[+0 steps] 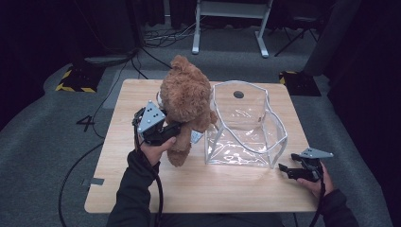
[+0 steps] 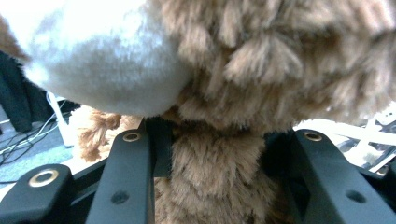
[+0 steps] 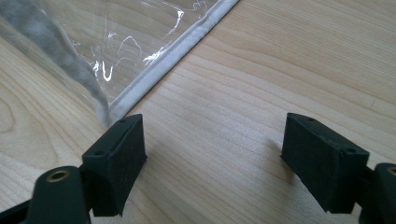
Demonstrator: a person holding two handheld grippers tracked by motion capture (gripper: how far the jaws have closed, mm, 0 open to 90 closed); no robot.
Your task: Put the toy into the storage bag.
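A brown teddy bear (image 1: 185, 101) hangs upright over the table's middle left, lifted off the wood. My left gripper (image 1: 171, 128) is shut on its lower body; in the left gripper view brown fur (image 2: 217, 172) is squeezed between the two black jaws, with a white patch of the bear (image 2: 102, 60) above. A clear plastic bag (image 1: 246, 125) with white trim stands open just right of the bear. My right gripper (image 1: 283, 168) is open near the bag's front right corner, low over the wood. Its jaws stand wide apart with bare table between them, the bag's corner (image 3: 112, 109) just ahead.
The wooden table (image 1: 156, 189) has bare room along its front edge and at the left. Cables trail from both grippers off the front. Beyond the table lie grey carpet, floor cables and a white desk frame (image 1: 229, 28).
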